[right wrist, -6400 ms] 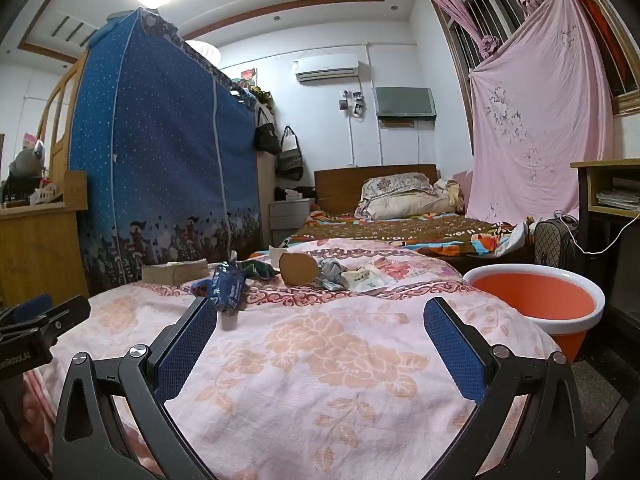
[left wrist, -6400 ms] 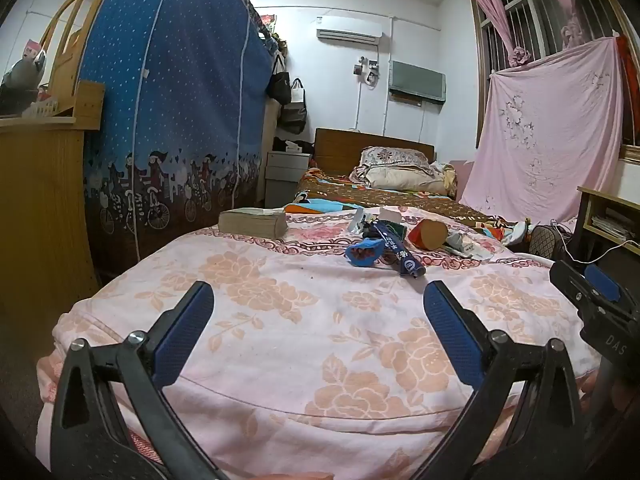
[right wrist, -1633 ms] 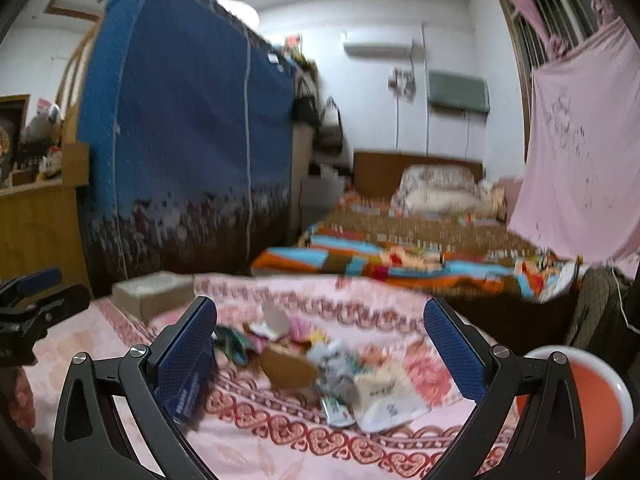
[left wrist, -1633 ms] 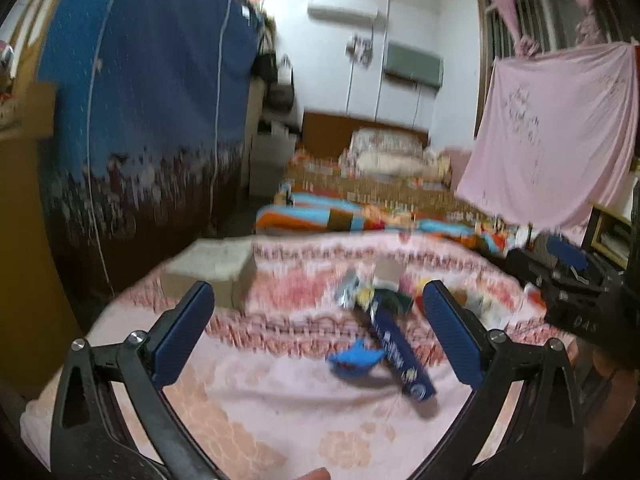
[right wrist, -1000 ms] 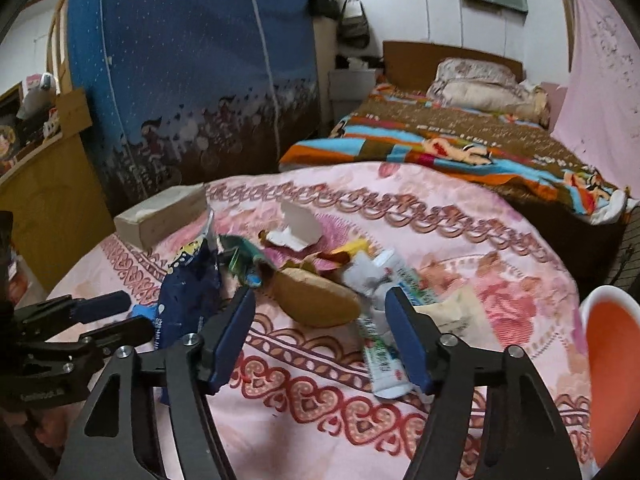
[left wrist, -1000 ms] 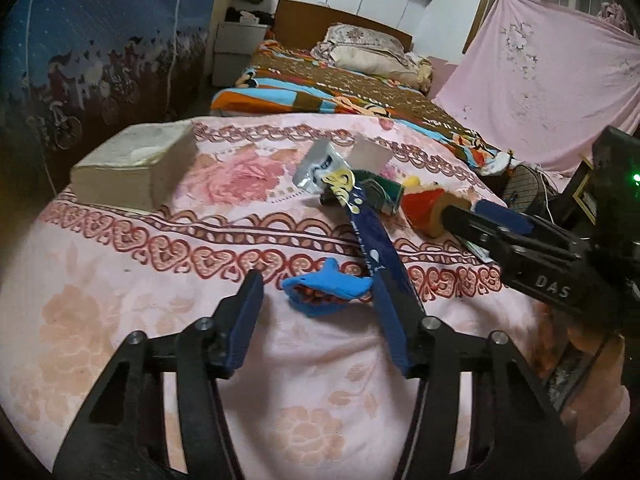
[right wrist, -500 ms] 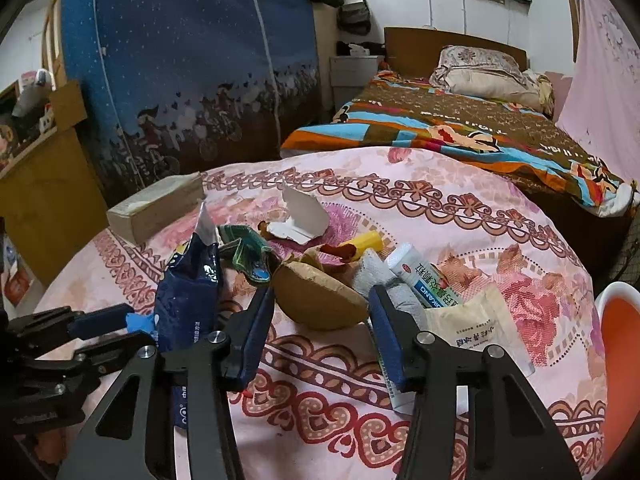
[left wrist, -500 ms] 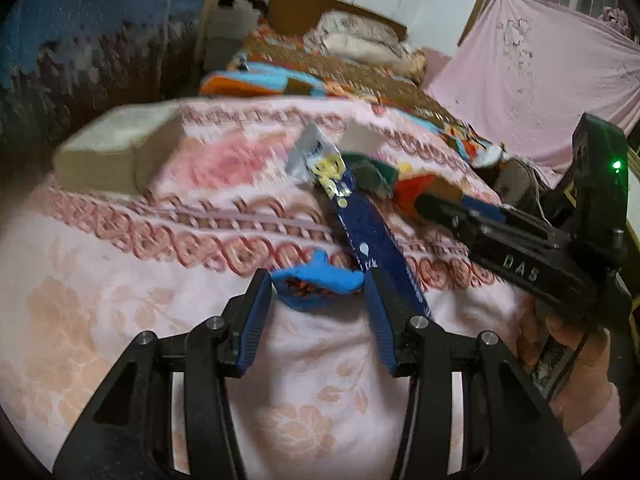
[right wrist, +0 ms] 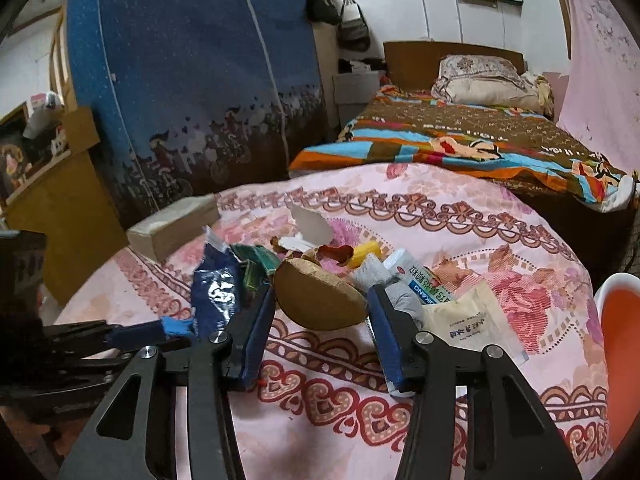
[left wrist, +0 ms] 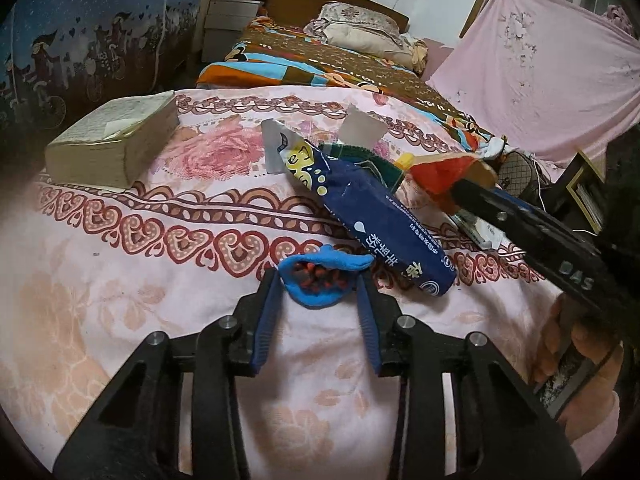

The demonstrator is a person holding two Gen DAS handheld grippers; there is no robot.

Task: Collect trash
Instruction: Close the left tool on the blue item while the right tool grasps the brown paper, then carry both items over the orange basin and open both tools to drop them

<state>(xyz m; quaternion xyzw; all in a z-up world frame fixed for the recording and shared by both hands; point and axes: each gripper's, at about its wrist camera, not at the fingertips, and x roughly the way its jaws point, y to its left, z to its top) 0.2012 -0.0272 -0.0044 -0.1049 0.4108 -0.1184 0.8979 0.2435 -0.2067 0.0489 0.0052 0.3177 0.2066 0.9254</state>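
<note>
The left tongs (left wrist: 318, 286) are narrowing around a small crumpled blue wrapper with red inside (left wrist: 320, 282), which sits right between their blue pads on the pink flowered cloth of the surface (left wrist: 120, 264); the pads stand at the wrapper's two sides, and whether they press on it cannot be told.

Just to the right of this wrapper lies a long dark blue snack bag with white print (left wrist: 372, 216), running from the near right away to the far left.

The right tongs (right wrist: 322, 300) are set narrow around a rounded brown paper cup lying on its side (right wrist: 320, 298). The cup fills the gap between the pads and both pads meet its sides. In the left wrist view the same cup shows its red side (left wrist: 440, 178) at the tip of the right tongs.

Behind and right of the cup lies the rest of the litter: a white tube with red and blue print (right wrist: 420, 280), a beige paper sachet (right wrist: 472, 320), a yellow scrap (right wrist: 364, 252), a torn white card (right wrist: 310, 224) and a green packet (right wrist: 256, 260).

At the far left of the surface lies a thick beige book-like block (left wrist: 112, 148). At the right edge is an orange basin with a white rim (right wrist: 616, 344). A person's hand (left wrist: 576, 356) grips the handle of the right tongs.
</note>
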